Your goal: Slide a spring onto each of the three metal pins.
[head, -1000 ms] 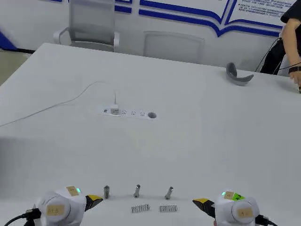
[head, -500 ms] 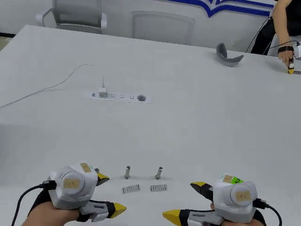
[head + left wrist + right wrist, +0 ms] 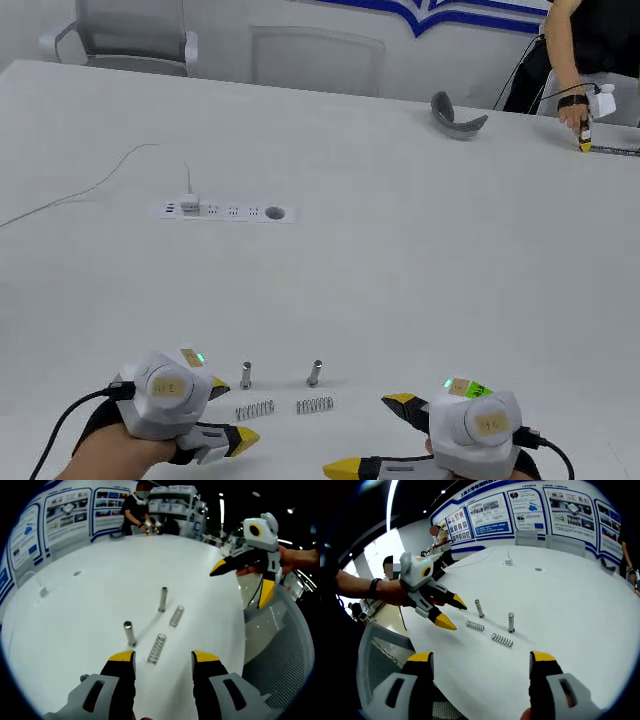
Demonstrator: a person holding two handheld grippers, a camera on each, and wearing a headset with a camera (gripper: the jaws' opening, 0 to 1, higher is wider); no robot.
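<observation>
- While your grippers hover over the near edge of the white table (image 3: pixel 420 260), your left gripper (image 3: pixel 163 656) has its jaws spread wide, gripping nothing.
- Your right gripper (image 3: pixel 480 656) is spread wider still, also empty.
- Two springs (image 3: pixel 254 409) lie flat between the grippers, just on your side of two upright pins (image 3: pixel 246 374).
- A power strip (image 3: pixel 225 211) lies well beyond them.
</observation>
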